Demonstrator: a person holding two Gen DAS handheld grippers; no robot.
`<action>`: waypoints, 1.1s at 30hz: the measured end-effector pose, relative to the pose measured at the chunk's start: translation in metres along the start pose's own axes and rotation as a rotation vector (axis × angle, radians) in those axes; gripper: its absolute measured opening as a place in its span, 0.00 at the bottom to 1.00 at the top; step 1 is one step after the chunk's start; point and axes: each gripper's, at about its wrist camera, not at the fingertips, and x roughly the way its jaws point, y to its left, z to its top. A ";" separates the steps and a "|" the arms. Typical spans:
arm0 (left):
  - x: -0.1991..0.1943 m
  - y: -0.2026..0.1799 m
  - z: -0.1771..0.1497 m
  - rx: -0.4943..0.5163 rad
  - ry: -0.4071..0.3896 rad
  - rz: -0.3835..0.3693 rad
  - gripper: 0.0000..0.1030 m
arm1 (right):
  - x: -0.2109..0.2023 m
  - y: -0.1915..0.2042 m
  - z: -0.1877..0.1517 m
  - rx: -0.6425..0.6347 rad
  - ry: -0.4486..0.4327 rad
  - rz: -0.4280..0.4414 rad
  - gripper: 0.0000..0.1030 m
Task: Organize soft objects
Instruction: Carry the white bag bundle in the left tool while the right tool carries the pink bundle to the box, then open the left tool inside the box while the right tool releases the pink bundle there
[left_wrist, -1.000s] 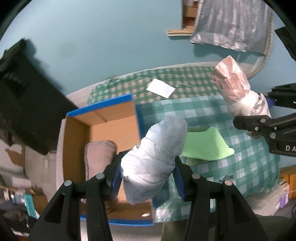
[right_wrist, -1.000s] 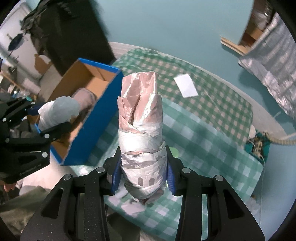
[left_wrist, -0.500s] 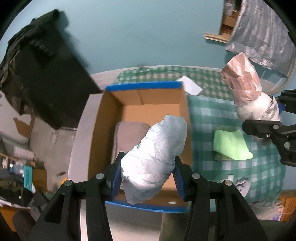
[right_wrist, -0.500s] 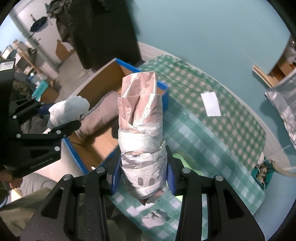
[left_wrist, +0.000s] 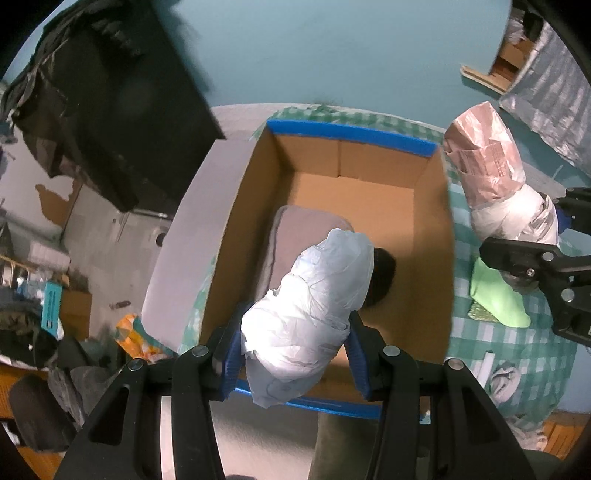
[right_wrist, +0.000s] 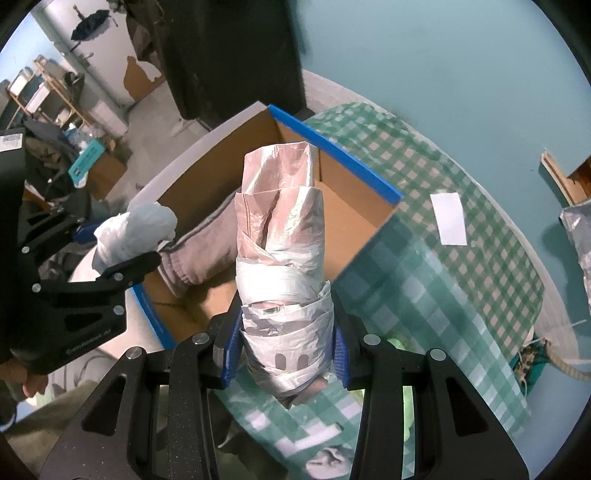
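Cardboard box below, a rolled plastic bundle clamped in each claw.

Left wrist view: the left gripper (left_wrist: 295, 343) pinches a white plastic-bag bundle (left_wrist: 310, 314) between its blue pads, hanging over the open cardboard box (left_wrist: 436, 236); a folded grey cloth (left_wrist: 306, 236) lies on the box floor just ahead of the claw, and a green cloth (left_wrist: 495, 299) rests on the checked tablecloth (left_wrist: 532, 354) off to the right. To drop cleanly, I judge the claw should sink inside the walls before letting go, beside the grey cloth. Right wrist view: the right gripper (right_wrist: 286, 354) squeezes a pink-and-white plastic-bag bundle (right_wrist: 282, 266) upright, with the box ahead and to its left. Only this view shows the white paper slip (right_wrist: 448, 218) on the cloth; only the left shows the green cloth clearly.
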 end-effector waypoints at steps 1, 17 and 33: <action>0.002 0.002 0.000 -0.007 0.006 0.001 0.48 | 0.003 0.001 0.002 0.002 0.005 0.003 0.39; 0.037 0.020 -0.004 -0.089 0.102 -0.001 0.52 | 0.055 0.027 0.020 -0.006 0.083 0.023 0.40; 0.024 0.016 -0.003 -0.079 0.079 -0.005 0.69 | 0.035 0.016 0.014 0.071 0.027 0.038 0.68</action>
